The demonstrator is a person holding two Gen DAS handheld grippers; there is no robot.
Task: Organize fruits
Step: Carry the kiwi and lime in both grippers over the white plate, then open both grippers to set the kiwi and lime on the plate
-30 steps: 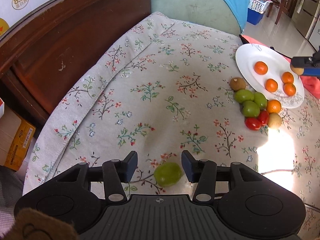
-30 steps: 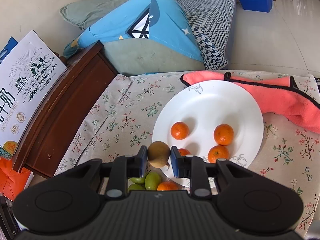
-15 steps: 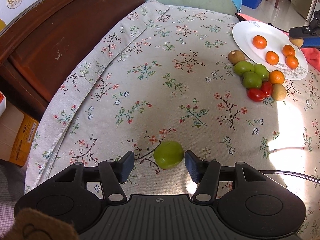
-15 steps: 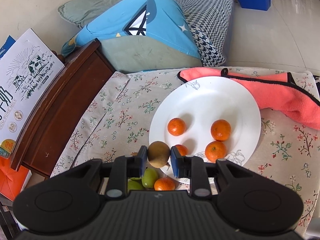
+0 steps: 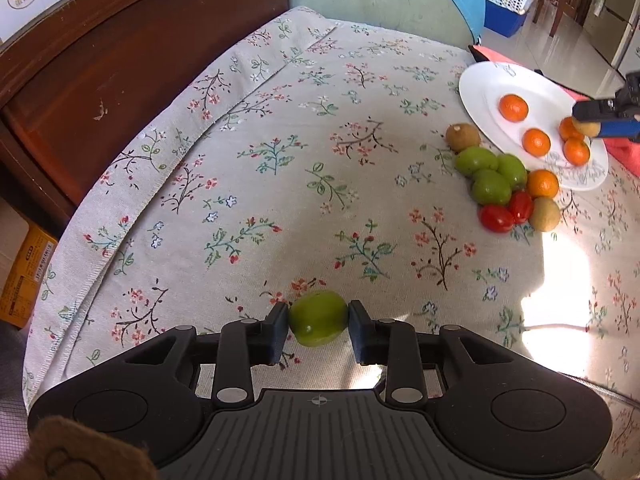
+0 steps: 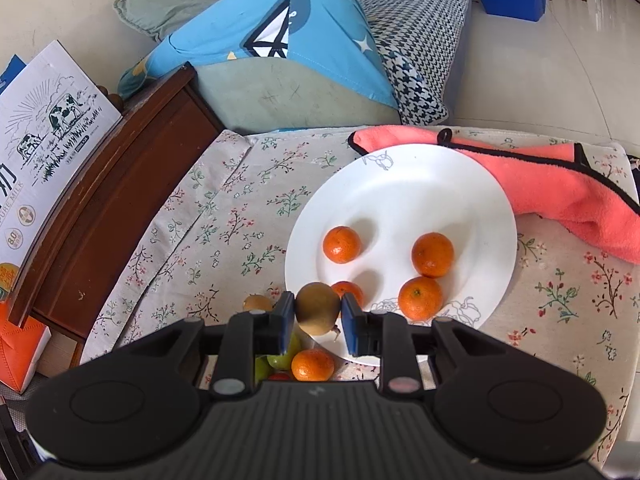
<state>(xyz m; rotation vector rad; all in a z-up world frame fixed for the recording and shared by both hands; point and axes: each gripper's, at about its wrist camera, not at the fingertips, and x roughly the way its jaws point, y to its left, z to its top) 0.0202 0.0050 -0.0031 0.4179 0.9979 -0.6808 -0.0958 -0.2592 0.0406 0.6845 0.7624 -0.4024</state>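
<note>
My left gripper [image 5: 318, 320] hangs low over the flowered cloth. Its jaws are closing, and both pads touch the green fruit [image 5: 318, 312] between them. My right gripper [image 6: 318, 312] is shut on a brown kiwi [image 6: 317, 307], held above the near rim of the white plate [image 6: 420, 184]. Several small oranges [image 6: 433, 254] lie on that plate. In the left wrist view, the right gripper [image 5: 586, 122] hovers over the plate [image 5: 480, 88]. Beside the plate lies a cluster of green fruits [image 5: 488, 172], red tomatoes [image 5: 506, 212], an orange [image 5: 542, 183] and two kiwis [image 5: 462, 136].
A pink towel [image 6: 560, 188] lies behind the plate at the table's far right. A dark wooden cabinet [image 5: 100, 60] borders the table on the left, with a milk carton box [image 6: 40, 120] on it. Cushions [image 6: 280, 40] sit beyond the far edge.
The left jaws, open around the green fruit before, have drawn in against its sides. The right gripper keeps the kiwi in the same place over the plate's rim.
</note>
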